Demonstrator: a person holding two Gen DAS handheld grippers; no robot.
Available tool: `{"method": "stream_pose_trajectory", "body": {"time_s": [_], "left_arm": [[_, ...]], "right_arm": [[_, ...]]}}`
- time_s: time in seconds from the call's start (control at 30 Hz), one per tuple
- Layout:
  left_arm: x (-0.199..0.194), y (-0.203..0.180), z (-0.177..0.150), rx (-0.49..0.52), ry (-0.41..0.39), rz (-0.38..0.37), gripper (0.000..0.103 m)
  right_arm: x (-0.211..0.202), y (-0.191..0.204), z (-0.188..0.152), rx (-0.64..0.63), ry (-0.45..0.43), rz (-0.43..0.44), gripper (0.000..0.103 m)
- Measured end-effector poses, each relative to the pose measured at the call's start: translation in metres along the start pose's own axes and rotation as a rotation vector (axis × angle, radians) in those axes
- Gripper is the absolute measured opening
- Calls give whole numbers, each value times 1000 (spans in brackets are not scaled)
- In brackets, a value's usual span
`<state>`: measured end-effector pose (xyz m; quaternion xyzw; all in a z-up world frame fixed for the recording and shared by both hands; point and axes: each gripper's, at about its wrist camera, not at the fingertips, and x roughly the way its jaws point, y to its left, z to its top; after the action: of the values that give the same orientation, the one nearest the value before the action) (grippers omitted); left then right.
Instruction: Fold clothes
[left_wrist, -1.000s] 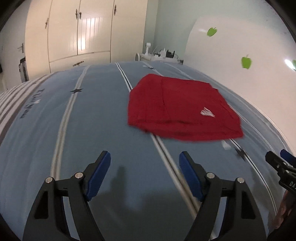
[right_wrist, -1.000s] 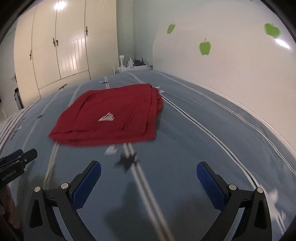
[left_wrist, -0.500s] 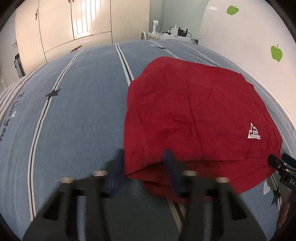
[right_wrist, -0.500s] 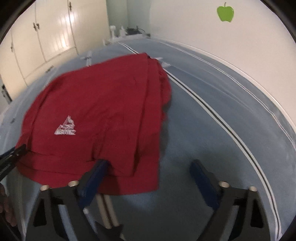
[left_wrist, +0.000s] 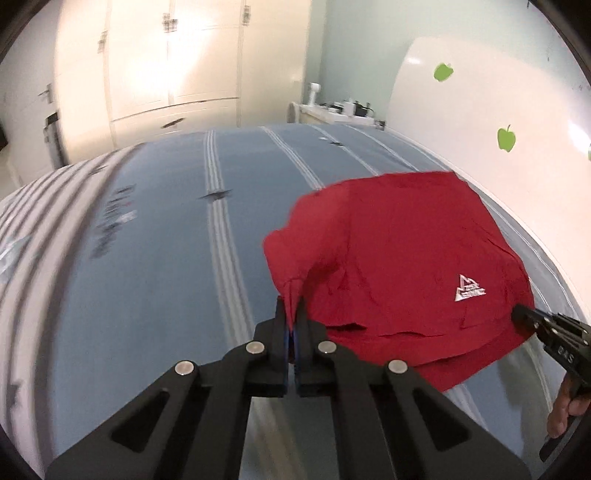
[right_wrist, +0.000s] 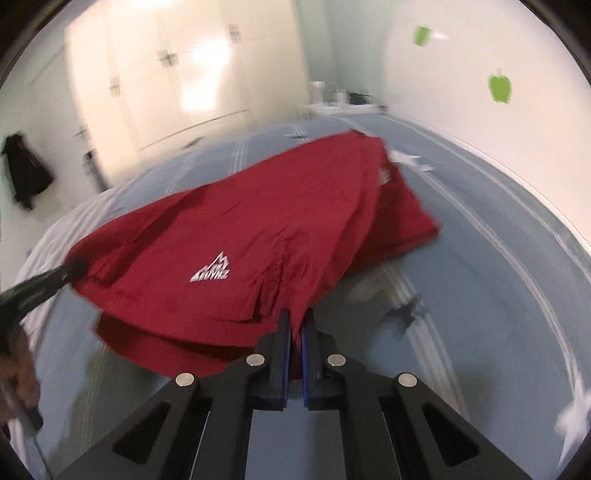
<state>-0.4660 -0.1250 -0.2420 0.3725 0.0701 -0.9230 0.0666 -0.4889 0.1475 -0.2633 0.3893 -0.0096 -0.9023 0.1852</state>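
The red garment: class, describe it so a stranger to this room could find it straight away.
Start at the blue striped bedspread beside the white wall with green apple stickers. On it lies the red garment, its near corners pinched by the left gripper and right gripper. It is the only red thing, with a small white mountain logo.

Matt red cloth garment (left_wrist: 399, 258), smooth striped cotton-like bedcover (left_wrist: 155, 280) — glossy cream wardrobe doors (left_wrist: 177, 66)

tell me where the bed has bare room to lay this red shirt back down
The widest bare stretch of the blue striped bedcover lies left of the red shirt, out to the grey-striped edge. A narrower strip runs between the shirt and the white headboard. Both claws, left and right, crowd the near hem.
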Motion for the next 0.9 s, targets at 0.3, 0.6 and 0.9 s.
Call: {"method": "stream_pose_trajectory", "body": {"time_s": [0.3, 0.6, 0.9], "left_arm": [[-166, 169, -146, -53, 128, 186, 0], [-310, 289, -282, -102, 160, 391, 0], [-382, 307, -348, -126, 19, 463, 34]], "right_arm": [[-119, 224, -172, -111, 170, 260, 4], [-198, 423, -304, -391, 189, 544, 6], [-235, 412, -338, -447, 12, 455, 41]]}}
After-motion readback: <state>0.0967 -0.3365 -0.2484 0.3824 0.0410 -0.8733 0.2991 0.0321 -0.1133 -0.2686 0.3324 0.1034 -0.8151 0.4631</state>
